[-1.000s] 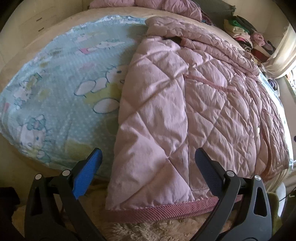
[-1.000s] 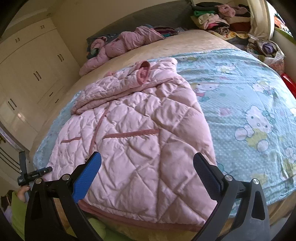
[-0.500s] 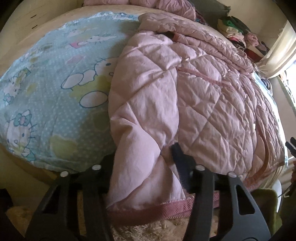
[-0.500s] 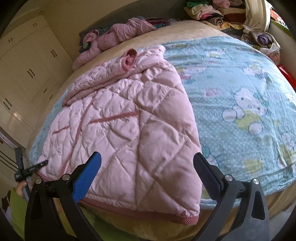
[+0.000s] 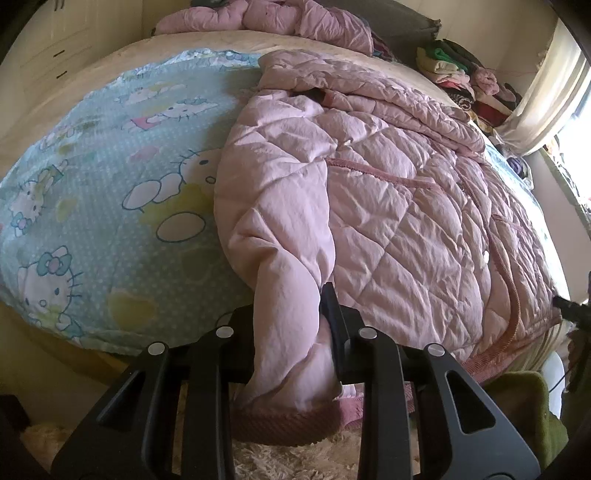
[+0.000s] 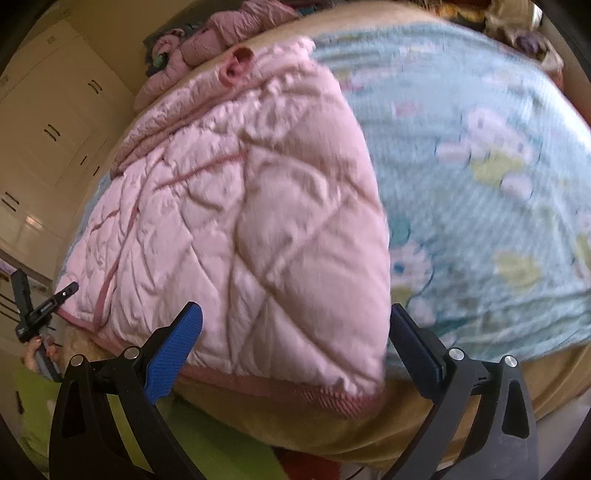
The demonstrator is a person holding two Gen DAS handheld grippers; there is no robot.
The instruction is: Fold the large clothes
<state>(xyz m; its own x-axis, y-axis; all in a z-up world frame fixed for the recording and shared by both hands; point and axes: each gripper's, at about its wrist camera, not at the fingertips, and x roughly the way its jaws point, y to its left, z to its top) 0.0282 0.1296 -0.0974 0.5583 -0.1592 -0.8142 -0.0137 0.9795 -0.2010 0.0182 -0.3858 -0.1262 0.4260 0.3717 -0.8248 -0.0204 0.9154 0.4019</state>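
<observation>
My left gripper (image 5: 291,321) had just been closing, and its jaws were clamped on a bunched fold of the pink quilted jacket (image 5: 388,206) at the hem corner, at six o'clock in the left wrist view. The ribbed hem band (image 5: 288,424) hung below the jaws over the shaggy cream rug (image 5: 295,461).

My right gripper (image 6: 295,343) stood with its jaws wide apart, one blue pad (image 6: 173,354) at seven o'clock and the other at five o'clock, straddling the jacket's opposite hem corner without pressing on it. That view was blurred.

The jacket lay spread flat on the bed (image 5: 155,51), front up, collar toward twelve o'clock, resting on a light blue cartoon-cat sheet (image 5: 92,192). The hem reached the near mattress edge.

In the right wrist view I noted the left gripper at nine o'clock, on the jacket's far hem corner. A second pink garment (image 5: 266,18) lay at the head of the bed, and a heap of folded clothes (image 5: 461,77) sat at two o'clock.
</observation>
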